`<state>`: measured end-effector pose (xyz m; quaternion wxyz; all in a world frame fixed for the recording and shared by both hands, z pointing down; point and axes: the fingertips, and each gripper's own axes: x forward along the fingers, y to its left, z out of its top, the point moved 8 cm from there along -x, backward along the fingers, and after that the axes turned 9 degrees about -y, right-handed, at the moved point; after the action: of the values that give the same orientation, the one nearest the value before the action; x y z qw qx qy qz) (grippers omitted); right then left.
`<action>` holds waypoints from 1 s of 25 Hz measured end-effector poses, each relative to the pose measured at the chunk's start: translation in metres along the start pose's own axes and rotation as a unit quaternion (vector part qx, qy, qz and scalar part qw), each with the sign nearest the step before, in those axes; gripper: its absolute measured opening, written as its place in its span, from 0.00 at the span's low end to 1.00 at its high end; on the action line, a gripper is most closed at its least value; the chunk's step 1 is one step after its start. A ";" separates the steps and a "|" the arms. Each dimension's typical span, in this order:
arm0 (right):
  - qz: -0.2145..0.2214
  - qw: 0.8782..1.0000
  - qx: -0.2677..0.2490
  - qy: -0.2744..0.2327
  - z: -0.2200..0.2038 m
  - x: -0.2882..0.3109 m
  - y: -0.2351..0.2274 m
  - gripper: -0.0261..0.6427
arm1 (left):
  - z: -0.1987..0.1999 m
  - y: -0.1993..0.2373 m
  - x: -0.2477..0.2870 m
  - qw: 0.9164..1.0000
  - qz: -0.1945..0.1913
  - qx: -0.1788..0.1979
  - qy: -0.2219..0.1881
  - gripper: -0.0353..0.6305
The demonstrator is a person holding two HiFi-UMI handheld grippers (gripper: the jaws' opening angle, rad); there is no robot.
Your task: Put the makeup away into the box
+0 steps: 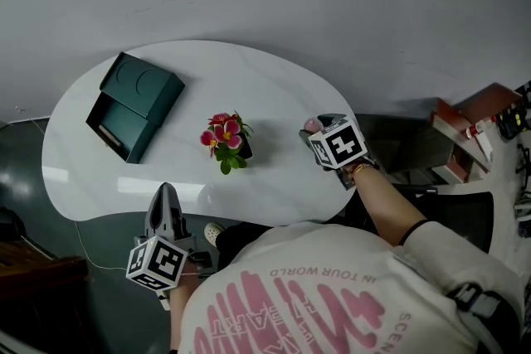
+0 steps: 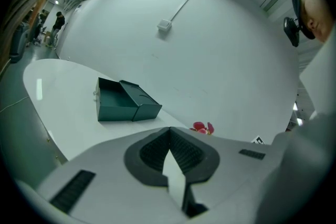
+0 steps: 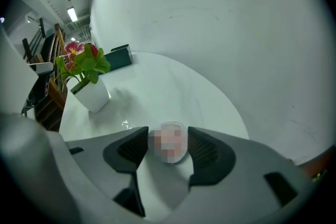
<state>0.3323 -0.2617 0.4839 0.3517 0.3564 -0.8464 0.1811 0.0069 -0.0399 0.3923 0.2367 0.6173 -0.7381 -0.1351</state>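
While we are working at the right end of the worktop, the small round makeup jar (image 3: 169, 143), pinkish with a clear rim, is sitting on the glossy white surface. The right gripper (image 1: 318, 131) is holding it between the ribbed dark pads of its jaws. The kidney-shaped worktop (image 1: 274, 87) is carrying a white pot of pink flowers (image 1: 226, 141) at its middle. The dark green box (image 1: 133, 104) is lying at the far left with its lid open. Our left gripper (image 2: 169, 131) is hovering at the near edge, jaws pressed together on nothing.
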 end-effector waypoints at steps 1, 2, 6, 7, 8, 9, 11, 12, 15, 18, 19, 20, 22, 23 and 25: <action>0.001 1.000 0.000 -0.001 0.000 0.000 0.000 0.39 | 0.000 0.001 0.001 1.000 -0.001 -0.002 -0.001 0.06; 0.001 1.000 0.001 0.000 0.001 0.001 0.000 0.39 | 0.000 0.001 0.002 1.000 -0.002 -0.004 -0.002 0.06; -0.014 1.000 0.011 0.009 0.004 -0.003 0.002 0.39 | 0.002 0.009 0.005 1.000 -0.010 -0.010 0.000 0.06; -0.016 1.000 0.017 0.007 0.006 -0.005 0.003 0.39 | 0.003 0.012 0.006 1.000 -0.012 -0.013 0.001 0.06; -0.017 1.000 0.021 0.004 0.009 -0.007 0.004 0.39 | 0.004 0.015 0.007 1.000 -0.014 -0.016 0.001 0.06; -0.018 1.000 0.024 0.001 0.013 -0.009 0.006 0.39 | 0.005 0.019 0.008 1.000 -0.015 -0.018 0.000 0.06; -0.018 1.000 0.025 -0.003 0.022 -0.013 0.011 0.39 | 0.009 0.027 0.010 1.000 -0.014 -0.018 0.005 0.06; -0.021 0.999 0.025 -0.006 0.027 -0.017 0.014 0.39 | 0.012 0.032 0.012 1.000 -0.013 -0.015 0.011 0.06; -0.044 0.998 0.032 -0.023 0.047 -0.029 0.023 0.39 | 0.022 0.046 0.018 0.999 -0.020 -0.016 0.026 0.06; -0.054 0.995 0.060 -0.052 0.071 -0.038 0.038 0.39 | 0.037 0.062 0.021 0.999 -0.039 -0.023 0.029 0.06; -0.054 0.994 0.070 -0.061 0.079 -0.040 0.044 0.39 | 0.042 0.068 0.022 0.998 -0.044 -0.022 0.031 0.06; -0.054 0.993 0.078 -0.069 0.088 -0.042 0.050 0.39 | 0.048 0.075 0.024 0.998 -0.047 -0.019 0.033 0.06; -0.053 0.991 0.087 -0.086 0.106 -0.045 0.064 0.39 | 0.059 0.088 0.029 0.998 -0.052 -0.013 0.038 0.06; -0.052 0.990 0.090 -0.094 0.114 -0.047 0.072 0.39 | 0.064 0.094 0.032 0.998 -0.056 -0.013 0.038 0.06; -0.047 0.989 0.094 -0.107 0.131 -0.050 0.091 0.39 | 0.076 0.106 0.035 0.997 -0.070 -0.014 0.038 0.06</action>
<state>0.2295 -0.2487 0.3531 0.2319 0.4450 -0.8407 0.2035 -0.1267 -0.0594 0.3867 0.2632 0.6684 -0.6818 -0.1383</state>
